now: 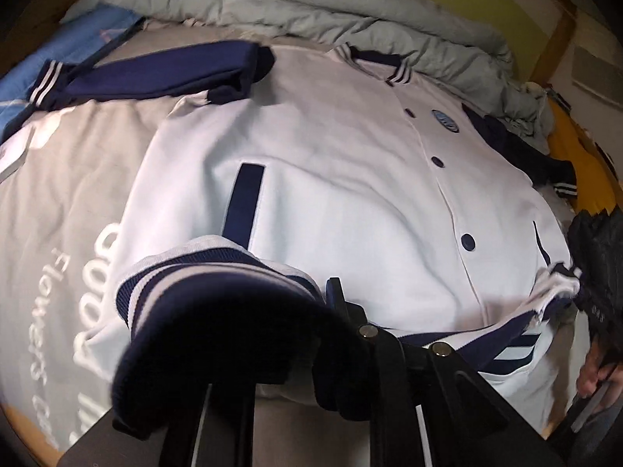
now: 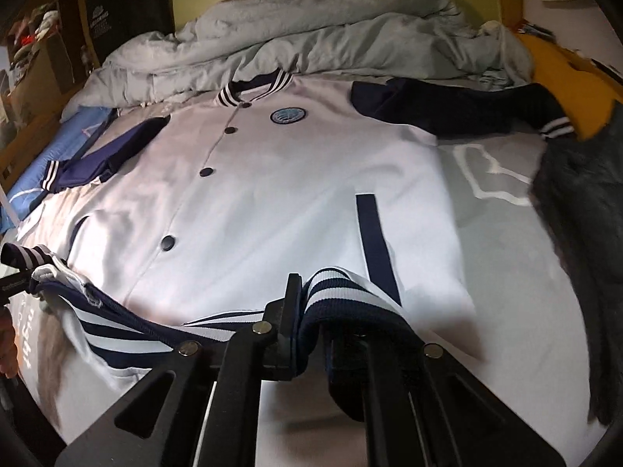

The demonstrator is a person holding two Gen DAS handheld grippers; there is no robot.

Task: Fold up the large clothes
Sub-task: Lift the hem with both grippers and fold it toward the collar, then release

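**Varsity jacket held by its hem at both corners**

A bed (image 2: 486,241) with a grey printed sheet filled both views, and a rumpled grey duvet (image 2: 311,39) was heaped along its far end. On the sheet lay the white varsity jacket (image 2: 272,179), front up and buttoned, collar toward the duvet, its body spread flat across the middle of the bed. Its navy sleeves reached outward: one sleeve (image 2: 459,111) stretched toward a yellow object (image 2: 564,74) at the bed's right edge, the other sleeve (image 1: 155,74) lay folded near a blue cloth (image 1: 78,35) at the left edge. A dark grey garment (image 2: 584,253) sat beside the jacket on the right side.

The striped navy-and-white hem (image 2: 128,330) was lifted off the sheet and sagged between the two grippers. The right gripper (image 2: 307,311) had its fingers closed tight on the hem's ribbing at one corner, with fabric bunched over the far finger. The left gripper (image 1: 311,311) likewise pinched the opposite hem corner, the ribbing draped over its fingers.

Smaller details: two navy pocket welts (image 2: 375,241), a round blue chest badge (image 2: 285,115), and dark snap buttons (image 2: 168,242) running down the placket.
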